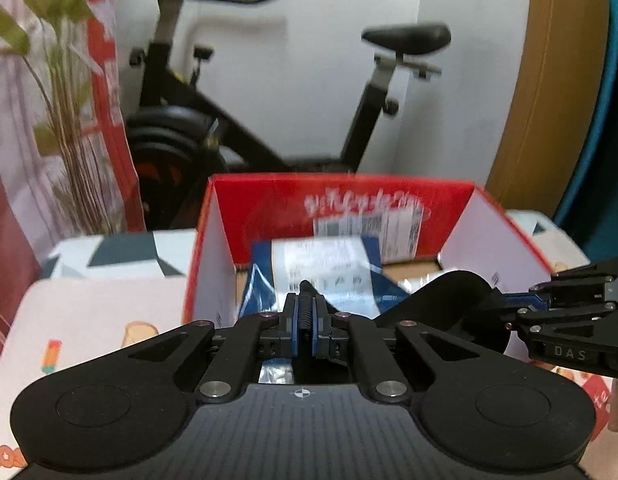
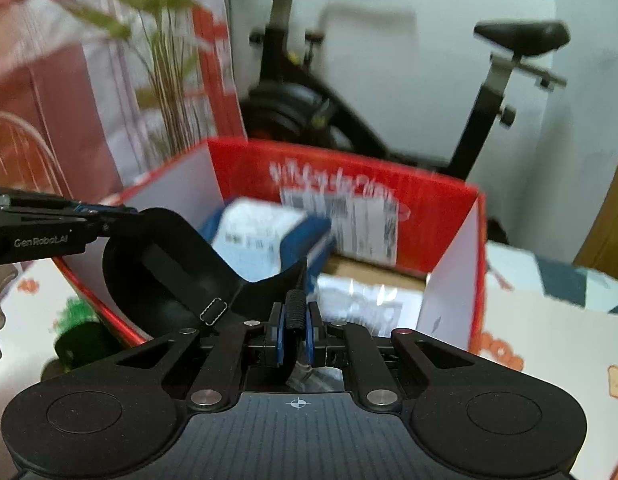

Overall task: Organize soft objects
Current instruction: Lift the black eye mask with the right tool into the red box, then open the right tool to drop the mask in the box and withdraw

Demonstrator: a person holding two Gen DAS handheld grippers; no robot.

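A black soft eye mask (image 1: 449, 304) with an elastic strap hangs stretched between both grippers, just in front of an open red cardboard box (image 1: 341, 200). My left gripper (image 1: 305, 314) is shut on the mask's gathered black edge. At the right of that view my right gripper (image 1: 523, 299) pinches the mask's other end. In the right wrist view the mask (image 2: 161, 268) spans from my right gripper (image 2: 296, 320), shut on its gathered edge, to my left gripper (image 2: 109, 213). The box (image 2: 349, 172) holds a blue-and-white parcel (image 2: 261, 236) and clear plastic bags (image 2: 369, 304).
An exercise bike (image 1: 237, 120) stands behind the box by a white wall. A leafy plant (image 1: 61, 80) and a red-and-white curtain are at the left. The surface carries a patterned cloth (image 1: 89, 320). A green object (image 2: 77, 332) lies near the box's left corner.
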